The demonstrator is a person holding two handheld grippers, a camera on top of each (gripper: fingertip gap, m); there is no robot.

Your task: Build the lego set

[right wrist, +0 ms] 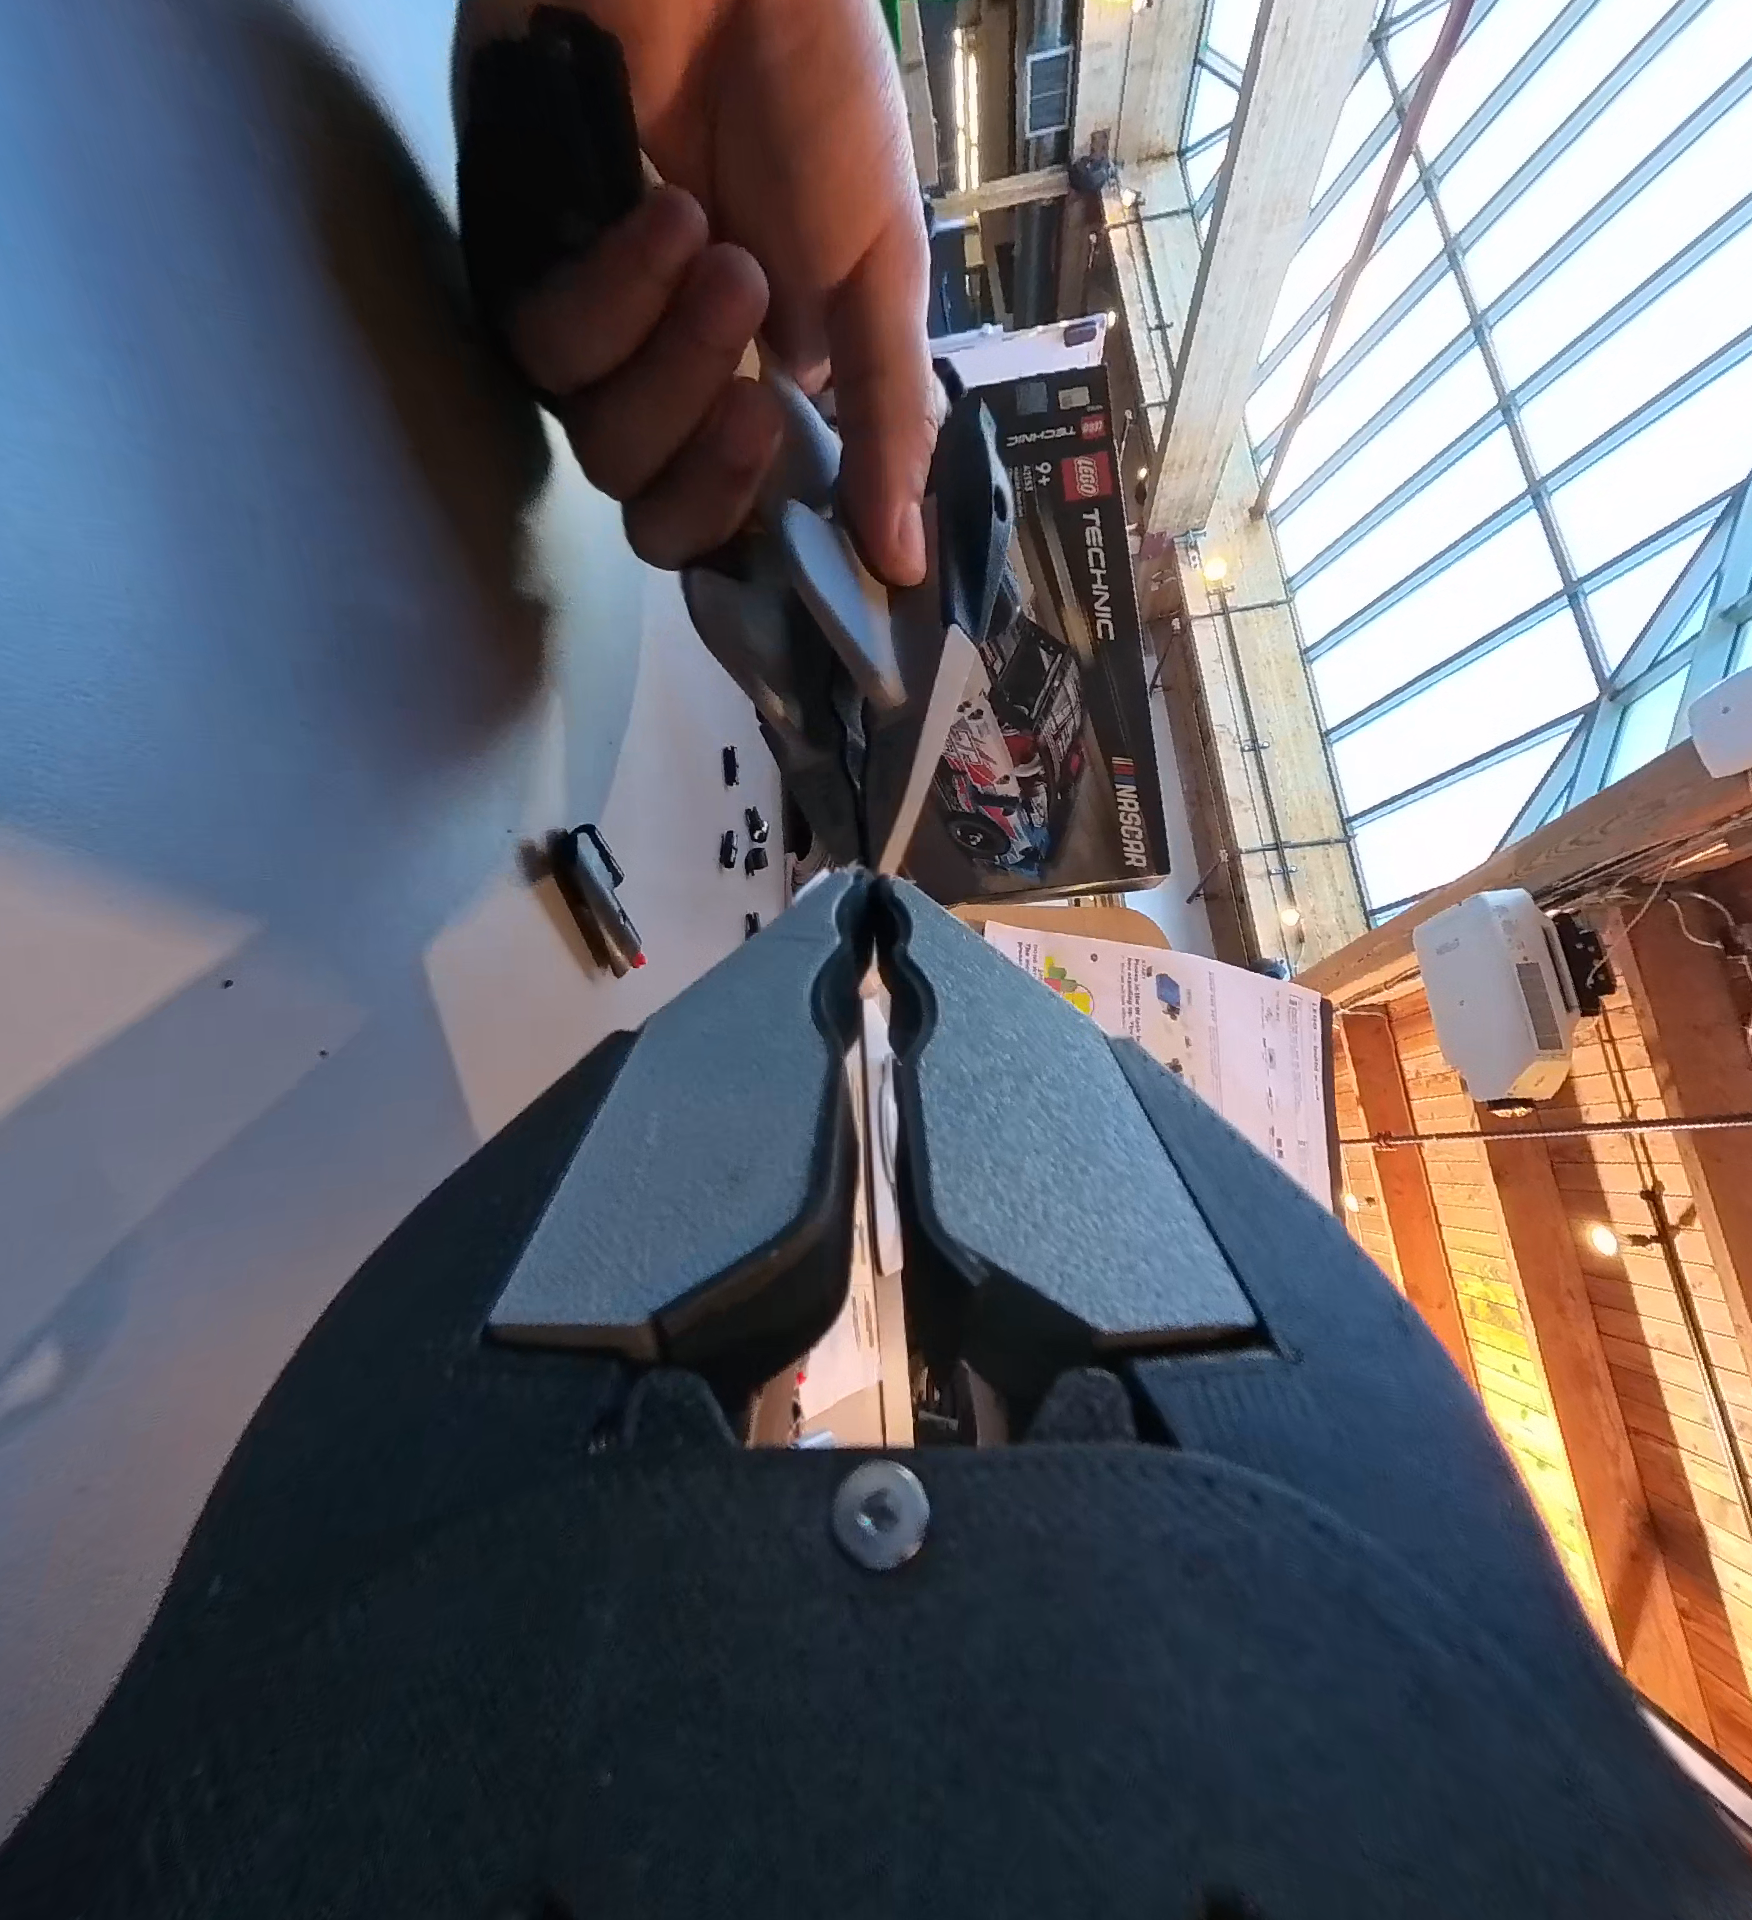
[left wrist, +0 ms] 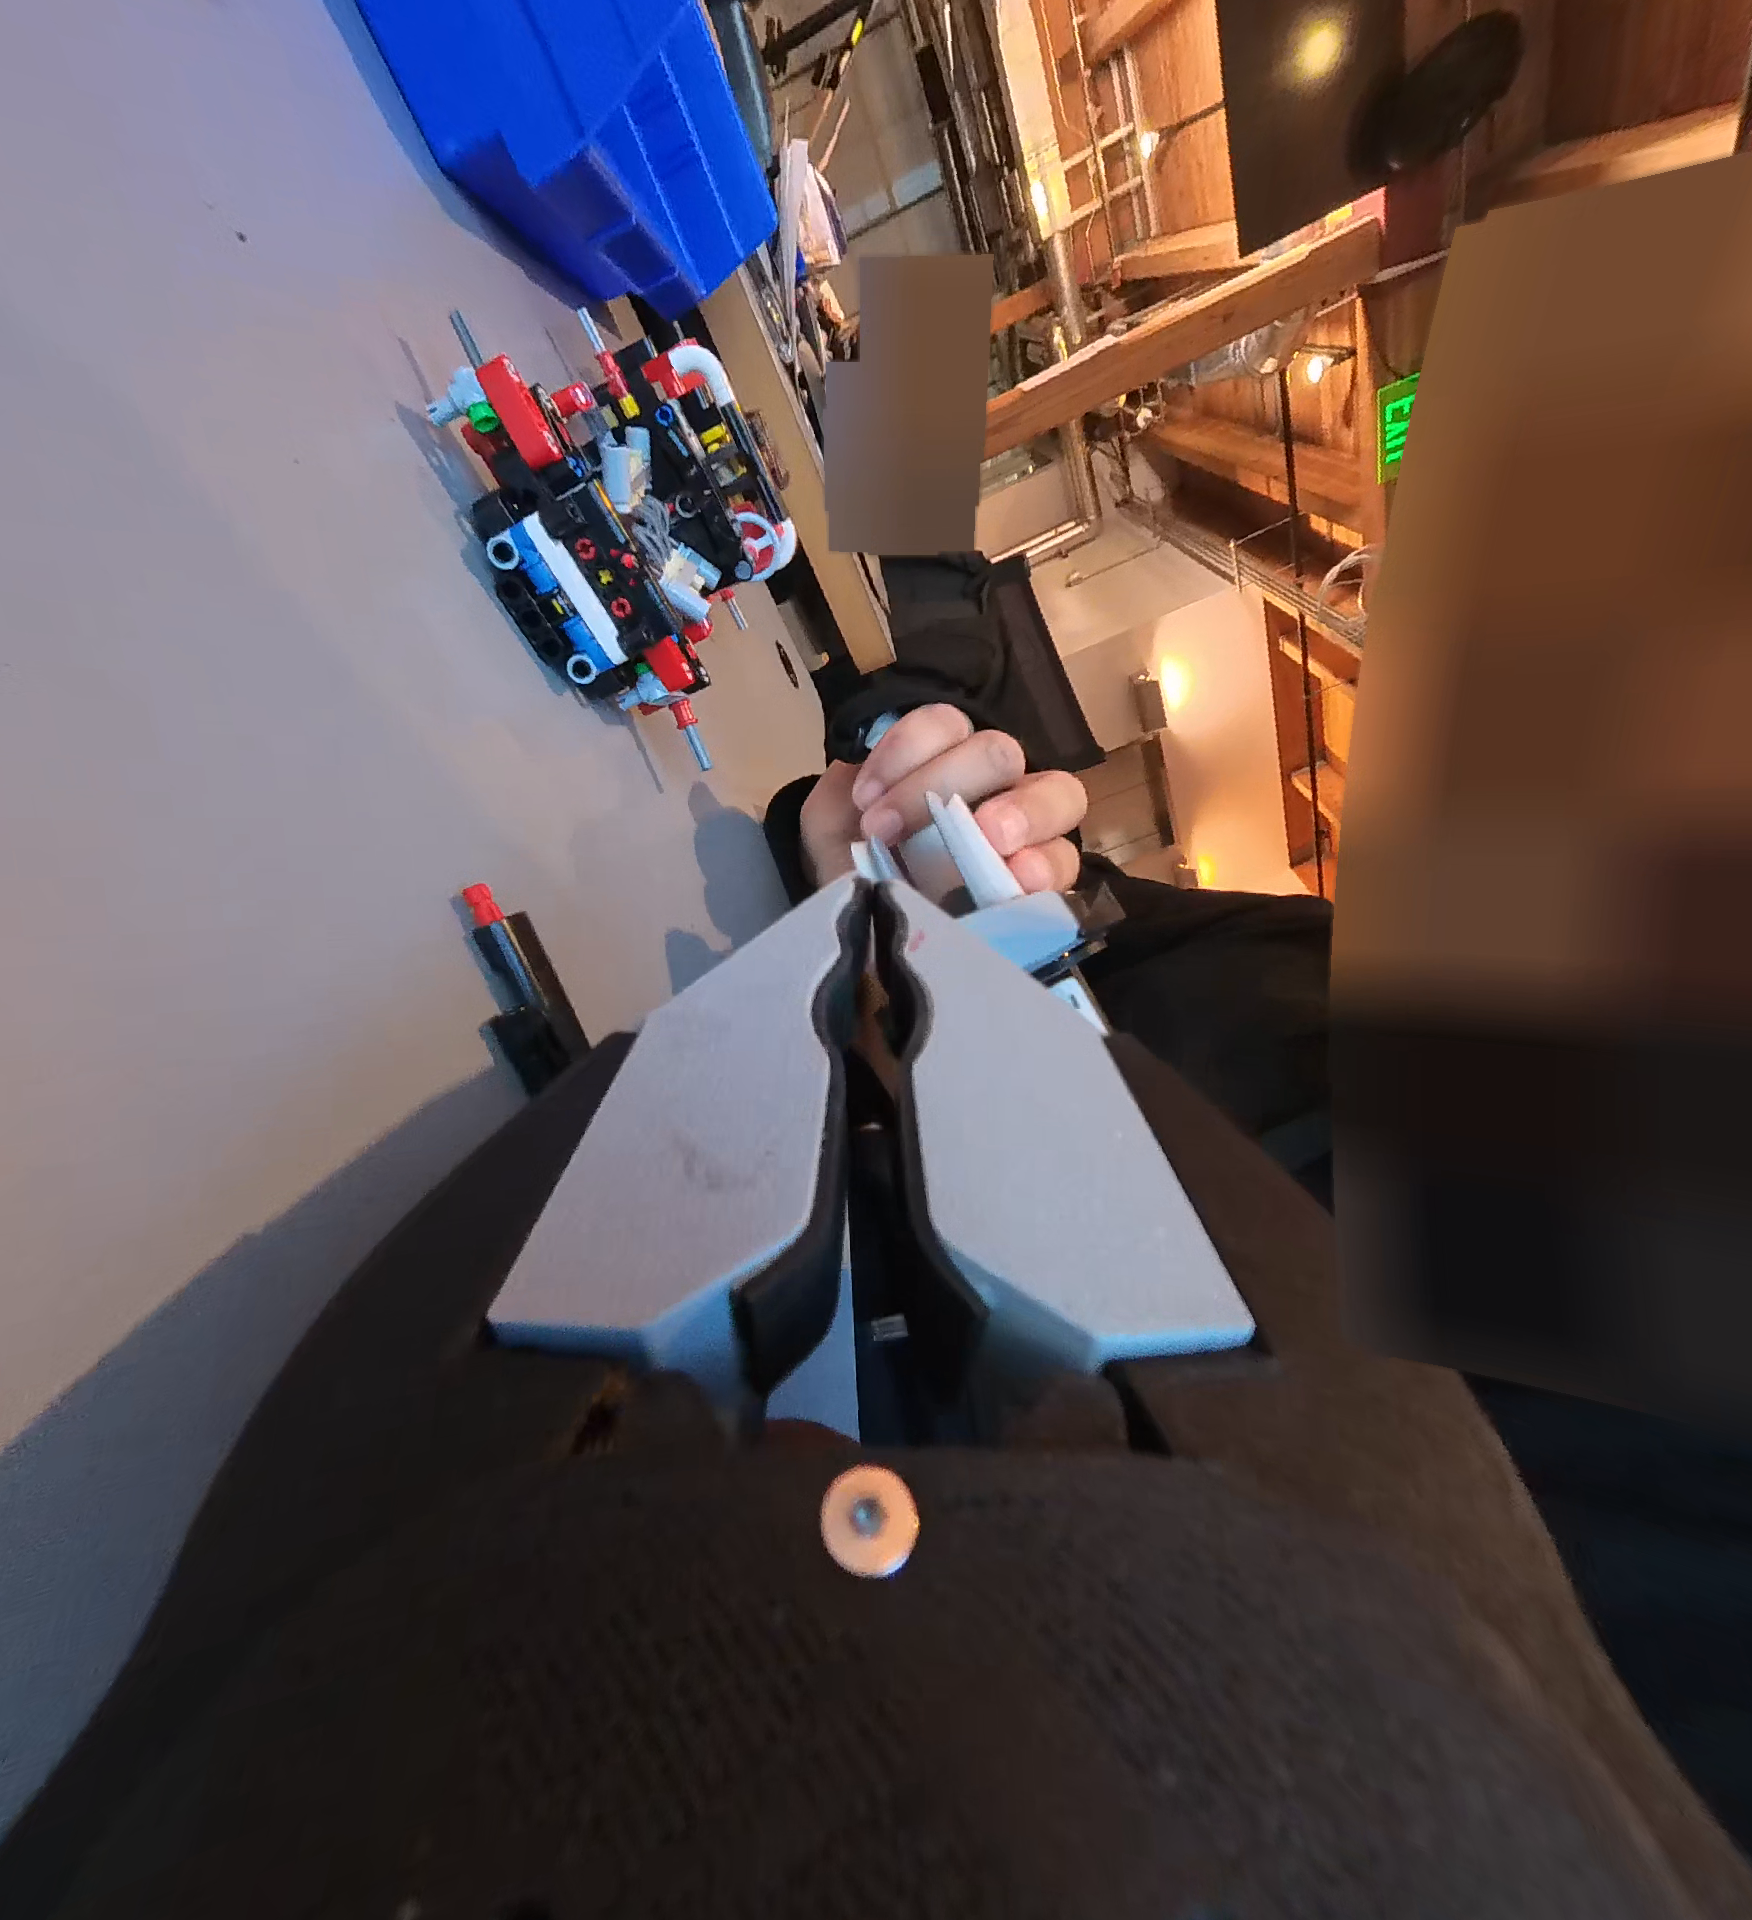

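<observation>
The part-built Lego model (left wrist: 607, 520), black with red, white and blue parts, lies on the pale table (left wrist: 176, 623). My left gripper (left wrist: 870, 891) is shut, held above the table's edge, with a small white piece (left wrist: 867, 860) showing at its tips. My right gripper (right wrist: 874, 881) is shut and meets the left one tip to tip. I cannot tell whether the right one also grips the white piece. Each view shows the other gripper held in a hand (left wrist: 945, 790) (right wrist: 747, 312) just beyond the tips.
A black piece with a red pin (left wrist: 519, 977) lies on the table near the left gripper, also seen in the right wrist view (right wrist: 597, 914). Several small black pieces (right wrist: 747, 831), the set's box (right wrist: 1069, 644), an instruction sheet (right wrist: 1215, 1039) and a blue bin (left wrist: 581, 135) are around.
</observation>
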